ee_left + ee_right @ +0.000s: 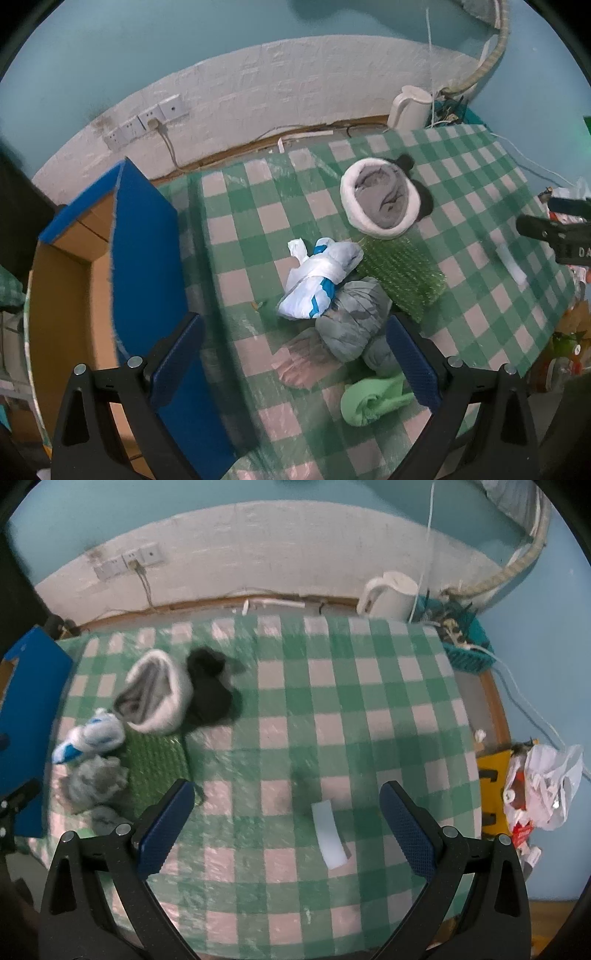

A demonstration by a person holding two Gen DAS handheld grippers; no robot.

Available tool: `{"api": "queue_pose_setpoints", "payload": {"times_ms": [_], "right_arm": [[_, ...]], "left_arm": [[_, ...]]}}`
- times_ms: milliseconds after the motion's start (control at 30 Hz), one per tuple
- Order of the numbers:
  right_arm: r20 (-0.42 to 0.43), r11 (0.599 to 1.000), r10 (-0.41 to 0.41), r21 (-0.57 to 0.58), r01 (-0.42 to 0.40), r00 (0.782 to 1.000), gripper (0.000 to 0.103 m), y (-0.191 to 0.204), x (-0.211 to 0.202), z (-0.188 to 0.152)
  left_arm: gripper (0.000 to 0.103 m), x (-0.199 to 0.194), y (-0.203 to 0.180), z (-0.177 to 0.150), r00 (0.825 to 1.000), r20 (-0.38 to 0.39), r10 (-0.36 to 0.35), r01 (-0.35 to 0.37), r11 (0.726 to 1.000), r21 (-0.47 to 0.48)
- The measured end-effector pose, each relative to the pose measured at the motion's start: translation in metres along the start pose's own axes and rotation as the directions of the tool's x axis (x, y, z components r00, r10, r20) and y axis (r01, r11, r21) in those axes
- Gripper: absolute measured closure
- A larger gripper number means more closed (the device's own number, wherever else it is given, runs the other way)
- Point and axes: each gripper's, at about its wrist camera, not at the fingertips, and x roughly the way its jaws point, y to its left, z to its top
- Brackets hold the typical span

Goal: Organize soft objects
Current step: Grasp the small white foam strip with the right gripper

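Soft things lie in a pile on the green checked table: a white-rimmed grey cap, a white and blue bundle, a grey bundle, a green bubble-wrap sheet, a rolled green cloth. My left gripper is open above the table, just left of the grey bundle. My right gripper is open above a white foam strip. A black cloth lies beside the cap. The bubble-wrap sheet lies left of it.
An open cardboard box with blue flaps stands at the table's left edge. A white kettle and a teal basket of cables are at the back right. A white plastic bag lies off the right edge.
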Motion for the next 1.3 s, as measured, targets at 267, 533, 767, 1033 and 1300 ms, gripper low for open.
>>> {"api": "queue_pose_setpoints", "payload": {"times_ms": [267,533,767,1033,1300], "right_arm": [[-0.09,1.0,-0.002,0.026,0.004,0.996,0.006,-0.015,0.032,-0.011],[-0.14,0.999,-0.021,0.035,0.026,0.99,0.007,-0.025,0.049,-0.021],[-0.187,0.999,-0.033,0.012,0.036,0.982,0.019,-0.031,0.065,-0.03],[-0.211,0.999,-0.042,-0.004,0.043,0.977,0.038,-0.04,0.081,-0.04],[-0.207,1.0,-0.01,0.006,0.011,0.978,0.072,-0.051,0.088,-0.048]], "left_arm": [[0.004,0.029,-0.003,-0.003,0.998,-0.057,-0.018,0.017,1.0,-0.005],[0.004,0.043,-0.015,-0.002,0.997,-0.075,-0.026,0.028,0.999,0.027],[0.004,0.055,-0.021,-0.003,0.996,-0.093,-0.016,0.021,0.999,0.047],[0.004,0.066,-0.022,-0.004,0.994,-0.11,-0.014,0.02,0.998,0.052],[0.004,0.071,-0.019,-0.004,0.992,-0.119,-0.034,0.037,0.999,0.03]]}}
